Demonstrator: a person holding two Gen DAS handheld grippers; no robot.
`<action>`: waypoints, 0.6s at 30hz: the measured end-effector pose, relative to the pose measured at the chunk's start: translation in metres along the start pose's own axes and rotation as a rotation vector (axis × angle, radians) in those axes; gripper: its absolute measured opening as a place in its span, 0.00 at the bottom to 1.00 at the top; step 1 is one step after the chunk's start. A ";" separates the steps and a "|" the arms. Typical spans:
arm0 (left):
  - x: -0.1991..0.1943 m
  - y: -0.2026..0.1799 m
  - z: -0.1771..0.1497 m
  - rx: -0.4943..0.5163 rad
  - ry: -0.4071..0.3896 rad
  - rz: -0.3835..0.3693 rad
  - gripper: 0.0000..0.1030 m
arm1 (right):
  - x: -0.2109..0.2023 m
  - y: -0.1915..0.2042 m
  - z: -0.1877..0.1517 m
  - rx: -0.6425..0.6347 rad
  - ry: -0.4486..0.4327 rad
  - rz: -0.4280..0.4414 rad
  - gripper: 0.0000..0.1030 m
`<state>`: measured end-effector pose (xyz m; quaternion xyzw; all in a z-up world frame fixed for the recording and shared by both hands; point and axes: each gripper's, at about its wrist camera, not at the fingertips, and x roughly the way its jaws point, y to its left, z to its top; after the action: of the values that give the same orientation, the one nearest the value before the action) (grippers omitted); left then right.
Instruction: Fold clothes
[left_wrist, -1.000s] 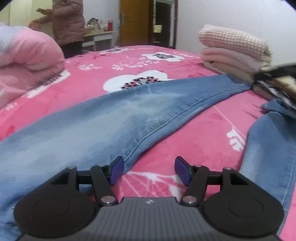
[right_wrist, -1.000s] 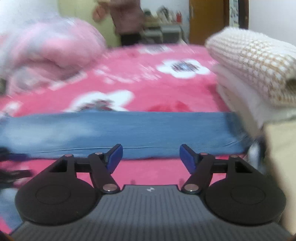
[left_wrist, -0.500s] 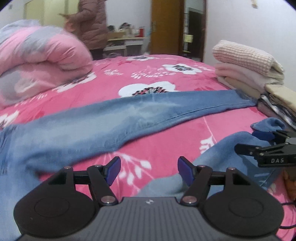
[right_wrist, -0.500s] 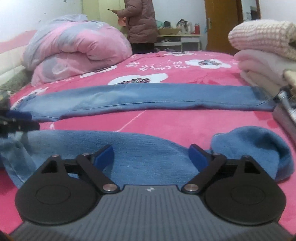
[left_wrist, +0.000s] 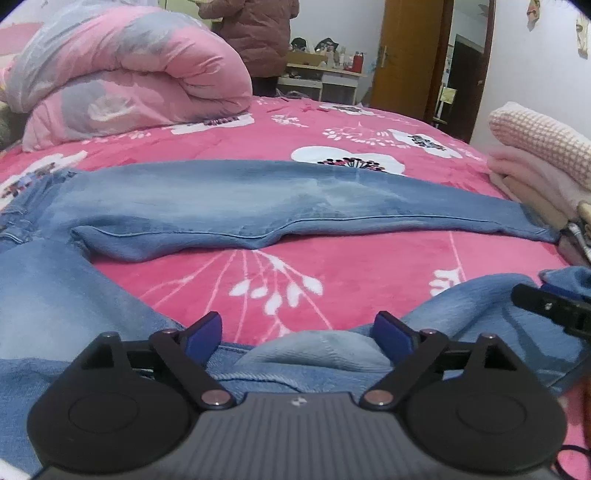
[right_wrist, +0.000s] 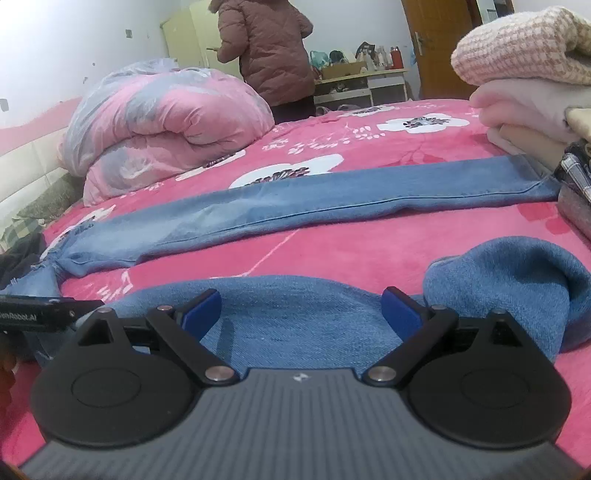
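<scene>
Faded blue jeans lie spread on the pink flowered bed. One leg stretches flat across the bed; the other leg lies near me, rumpled, its hem end bunched up. My left gripper is open, low over the near leg's edge close to the crotch. My right gripper is open too, its fingers straddling the near leg's cloth. Each gripper shows in the other's view: the right one at the right edge, the left one at the left edge.
A rolled pink quilt lies at the far left of the bed. A stack of folded clothes stands at the right, touching the far leg's hem. A person in a padded coat stands beyond the bed by a dresser.
Both grippers have drawn back and down from the far leg to the near leg. They stayed open throughout. The jeans have not visibly moved.
</scene>
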<state>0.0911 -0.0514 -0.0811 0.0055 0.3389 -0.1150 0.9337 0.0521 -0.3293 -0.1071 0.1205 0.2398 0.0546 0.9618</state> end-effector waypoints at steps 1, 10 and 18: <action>0.000 0.000 0.000 -0.001 -0.003 0.009 0.92 | 0.000 0.000 0.000 0.000 0.000 -0.001 0.92; 0.002 -0.003 -0.004 -0.032 -0.010 0.050 0.95 | 0.002 0.007 0.001 -0.025 0.010 -0.028 0.92; 0.003 -0.001 -0.009 -0.055 -0.036 0.041 0.98 | -0.001 -0.001 0.001 0.015 -0.001 0.001 0.92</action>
<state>0.0873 -0.0520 -0.0899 -0.0156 0.3248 -0.0865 0.9417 0.0514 -0.3304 -0.1056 0.1279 0.2396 0.0531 0.9610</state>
